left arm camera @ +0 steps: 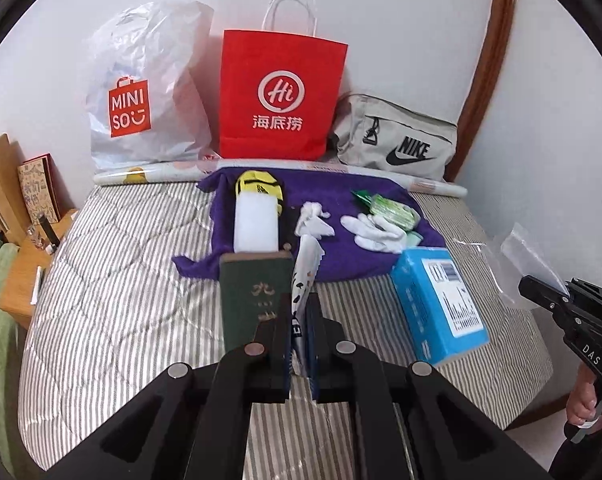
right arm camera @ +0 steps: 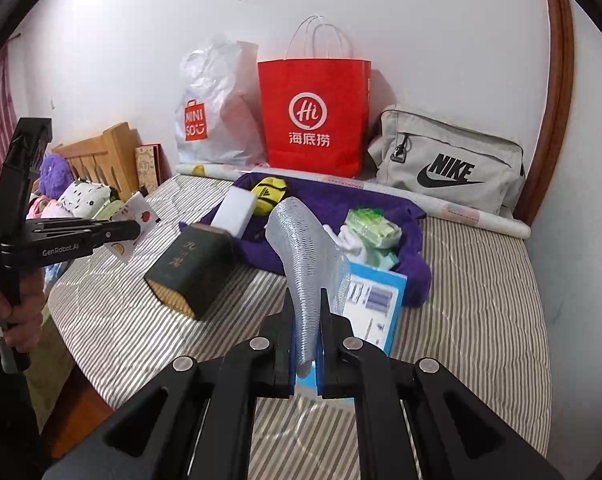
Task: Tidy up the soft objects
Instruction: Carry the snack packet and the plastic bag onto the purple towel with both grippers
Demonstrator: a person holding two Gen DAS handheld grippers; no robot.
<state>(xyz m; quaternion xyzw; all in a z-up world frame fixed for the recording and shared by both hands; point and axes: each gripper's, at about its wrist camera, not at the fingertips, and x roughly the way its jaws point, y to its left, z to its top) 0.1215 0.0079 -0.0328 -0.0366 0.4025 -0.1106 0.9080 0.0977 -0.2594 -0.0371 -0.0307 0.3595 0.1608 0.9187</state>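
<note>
Plastic is in both grips: the left gripper [left arm camera: 299, 316] is closed on a printed pouch [left arm camera: 307, 264]; the right gripper [right arm camera: 305, 330] pinches a ribbed clear bag [right arm camera: 305, 248], held above the bed [right arm camera: 481, 288]; keep both pinches firm. Far back, the red paper bag [right arm camera: 313, 120] and Miniso bag [right arm camera: 213, 116] stand upright, contents hidden; the purple cloth [left arm camera: 341, 192] holds white gloves [left arm camera: 371, 230].

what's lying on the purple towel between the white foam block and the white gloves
A crumpled white tissue wad lies between the white foam block and the white gloves on the purple towel, clearest in the left wrist view.
</note>
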